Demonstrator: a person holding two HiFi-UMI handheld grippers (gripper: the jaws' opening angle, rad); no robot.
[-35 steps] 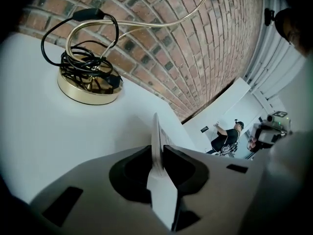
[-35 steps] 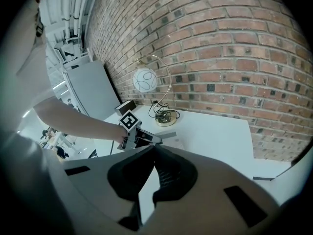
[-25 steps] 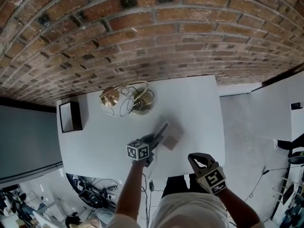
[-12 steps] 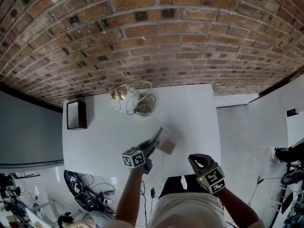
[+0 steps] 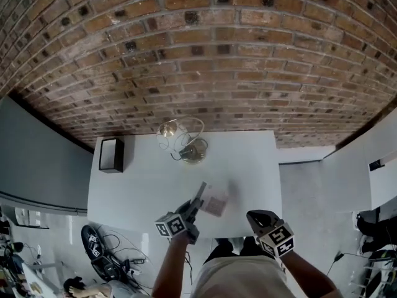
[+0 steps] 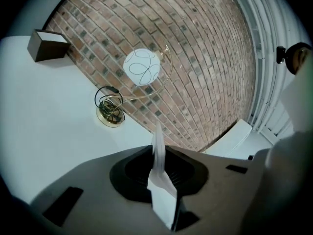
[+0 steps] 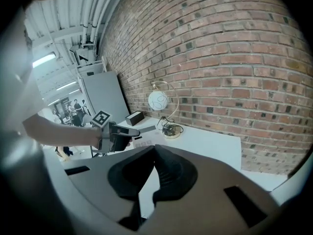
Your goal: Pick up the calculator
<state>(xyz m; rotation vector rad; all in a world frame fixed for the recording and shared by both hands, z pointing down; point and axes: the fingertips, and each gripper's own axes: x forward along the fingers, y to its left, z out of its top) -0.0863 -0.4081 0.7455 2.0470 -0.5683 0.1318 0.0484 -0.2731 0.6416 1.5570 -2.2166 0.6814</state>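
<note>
Calculator (image 6: 159,180) is sitting edge-on in my left claw (image 6: 157,153), which I'm keeping pinched on it above the tabletop (image 5: 136,185), long axis running along the jaws. Right claw (image 7: 154,153) is closed, empty, farther off.

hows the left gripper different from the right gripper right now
The left gripper's jaws are shut on the calculator, which sits edge-on between them; the right gripper's jaws are together on nothing. The left gripper reaches out over the table, while the right gripper hangs back by its near edge. Both carry a marker cube.
</note>
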